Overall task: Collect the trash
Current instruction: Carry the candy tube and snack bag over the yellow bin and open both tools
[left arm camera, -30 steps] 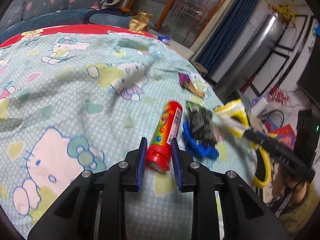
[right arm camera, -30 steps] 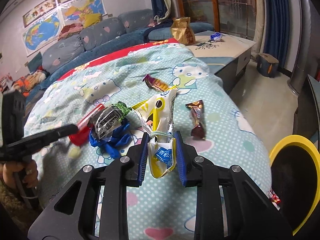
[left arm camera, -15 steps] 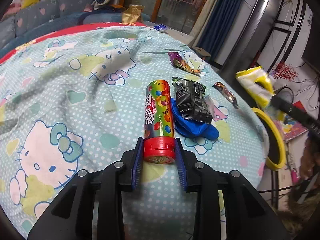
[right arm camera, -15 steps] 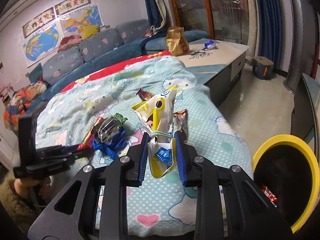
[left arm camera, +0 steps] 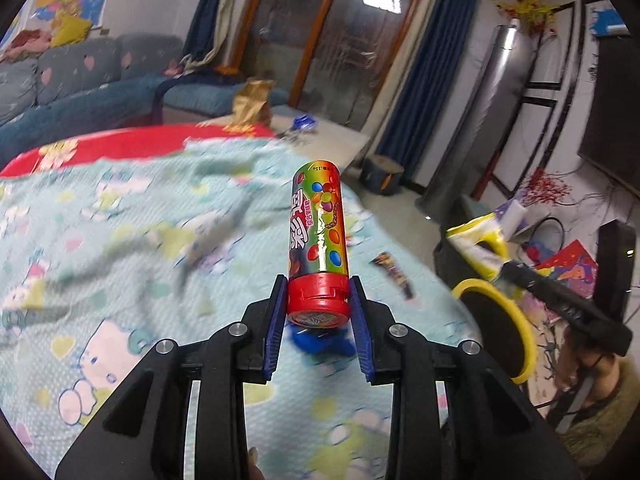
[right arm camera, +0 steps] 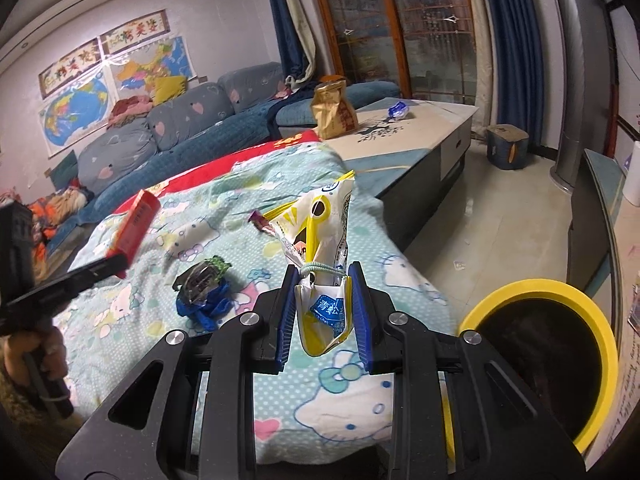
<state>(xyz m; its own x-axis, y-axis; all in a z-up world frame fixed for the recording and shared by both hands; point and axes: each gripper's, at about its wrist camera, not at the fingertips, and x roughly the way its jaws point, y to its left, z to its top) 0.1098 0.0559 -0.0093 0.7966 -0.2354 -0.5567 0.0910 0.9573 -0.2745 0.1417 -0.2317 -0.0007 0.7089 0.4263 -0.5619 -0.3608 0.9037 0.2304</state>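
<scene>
In the left wrist view, the left gripper (left arm camera: 318, 308) is closed around the red cap of a candy tube (left arm camera: 319, 240), which stands up and away from the fingers, clear of the bedspread (left arm camera: 120, 240). The grip is only on the cap end, so the tube could pivot; carrying it level and slowly toward the yellow-rimmed bin (left arm camera: 516, 328) at lower right, and letting go only once it is above the opening, looks like the safe way. A small dark wrapper (left arm camera: 394, 270) lies on the cloth near the bed's edge, and something blue (left arm camera: 320, 344) shows just below the cap, blurred. The right gripper (left arm camera: 504, 270) enters at right with its yellow and white bag.

In the right wrist view, the right gripper (right arm camera: 323, 312) is clamped on the tied neck of a yellow and white snack bag (right arm camera: 316, 220), held above the bed, beside the bin (right arm camera: 576, 292) but not over it. Swinging further right before opening should keep the light bag from catching the rim. A crumpled dark wrapper on blue plastic (right arm camera: 204, 292) and a purple wrapper (right arm camera: 258, 220) are still to be collected.

The surface is a soft, rumpled Hello Kitty bedspread, so pieces can sink into folds. Beyond are a blue sofa (right arm camera: 180, 128), wall maps (right arm camera: 80, 108), a low cabinet (right arm camera: 400, 136) bearing a brown paper bag (right arm camera: 334, 112), and blue curtains.
</scene>
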